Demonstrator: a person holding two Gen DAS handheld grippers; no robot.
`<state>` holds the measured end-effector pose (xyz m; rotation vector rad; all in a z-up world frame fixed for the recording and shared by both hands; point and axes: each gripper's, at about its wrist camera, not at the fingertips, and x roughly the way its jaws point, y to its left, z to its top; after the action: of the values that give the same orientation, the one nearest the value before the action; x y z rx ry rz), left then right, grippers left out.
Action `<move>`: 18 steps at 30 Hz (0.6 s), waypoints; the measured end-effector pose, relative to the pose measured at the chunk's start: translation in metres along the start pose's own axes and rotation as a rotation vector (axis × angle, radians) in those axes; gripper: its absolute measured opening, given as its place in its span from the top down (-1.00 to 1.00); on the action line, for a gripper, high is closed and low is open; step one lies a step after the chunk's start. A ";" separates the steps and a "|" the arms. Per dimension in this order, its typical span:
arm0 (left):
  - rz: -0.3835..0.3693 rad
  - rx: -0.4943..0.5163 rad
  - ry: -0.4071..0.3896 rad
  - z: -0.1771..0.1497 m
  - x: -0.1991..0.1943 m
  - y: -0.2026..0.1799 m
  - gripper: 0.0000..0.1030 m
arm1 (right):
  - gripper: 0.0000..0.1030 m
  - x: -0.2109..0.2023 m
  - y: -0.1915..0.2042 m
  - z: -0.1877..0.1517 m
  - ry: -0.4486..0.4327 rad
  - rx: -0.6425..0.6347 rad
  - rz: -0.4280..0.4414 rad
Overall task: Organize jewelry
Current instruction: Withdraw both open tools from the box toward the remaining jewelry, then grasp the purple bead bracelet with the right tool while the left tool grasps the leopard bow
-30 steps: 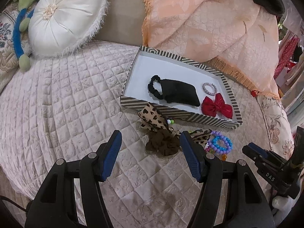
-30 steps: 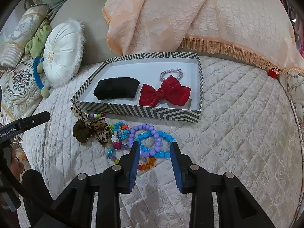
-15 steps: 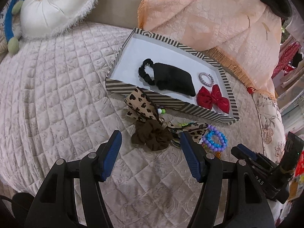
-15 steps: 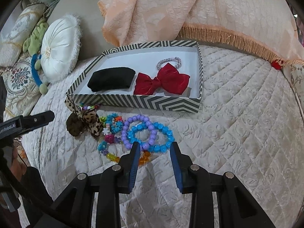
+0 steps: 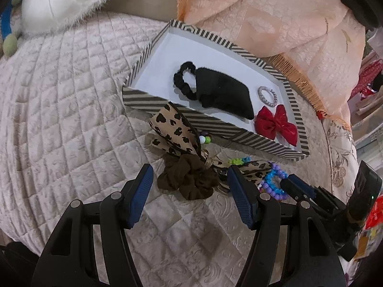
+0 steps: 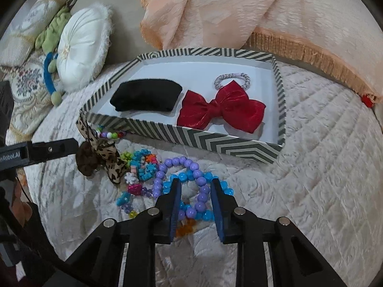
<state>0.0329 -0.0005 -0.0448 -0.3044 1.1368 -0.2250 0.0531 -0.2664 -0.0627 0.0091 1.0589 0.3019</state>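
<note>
A striped box (image 5: 215,125) (image 6: 215,141) on the quilt holds a black pouch (image 5: 222,93) (image 6: 146,96), a black scrunchie (image 5: 183,81), a red bow (image 5: 275,124) (image 6: 221,107) and a small silver hair tie (image 5: 267,95) (image 6: 232,79). In front of the box lie a brown scrunchie (image 5: 189,179) (image 6: 86,159), a leopard bow (image 5: 174,129) (image 6: 107,160), and purple (image 6: 182,174) and blue bead bracelets (image 6: 189,179). My left gripper (image 5: 189,181) is open around the brown scrunchie. My right gripper (image 6: 195,186) is open over the bead bracelets.
A peach fringed blanket (image 6: 239,12) lies behind the box. A round white cushion (image 6: 81,47) and patterned pillows (image 6: 26,81) are at the left. More coloured bead pieces (image 6: 141,165) lie between the bow and the bracelets.
Both grippers have moved forward and down: the left towards the brown scrunchie, the right over the bead bracelets. Both stayed open.
</note>
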 end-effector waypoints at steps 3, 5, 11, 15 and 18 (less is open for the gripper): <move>-0.001 0.000 0.019 0.001 0.010 -0.002 -0.25 | 0.63 0.006 -0.001 0.000 -0.002 -0.010 -0.004; -0.003 0.004 0.032 0.001 0.017 -0.003 -0.25 | 0.67 0.009 -0.001 -0.001 0.004 -0.010 0.011; -0.001 0.020 0.028 0.000 0.026 -0.004 -0.07 | 0.83 0.009 0.002 -0.002 -0.019 -0.043 -0.015; -0.005 0.046 0.024 -0.004 0.025 -0.006 0.38 | 0.83 -0.001 0.003 -0.001 -0.049 -0.036 0.003; -0.014 0.041 0.011 -0.005 0.018 -0.003 0.70 | 0.83 -0.015 0.003 0.001 -0.071 -0.032 0.024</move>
<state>0.0358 -0.0096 -0.0606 -0.2752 1.1401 -0.2617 0.0461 -0.2674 -0.0487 0.0040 0.9835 0.3373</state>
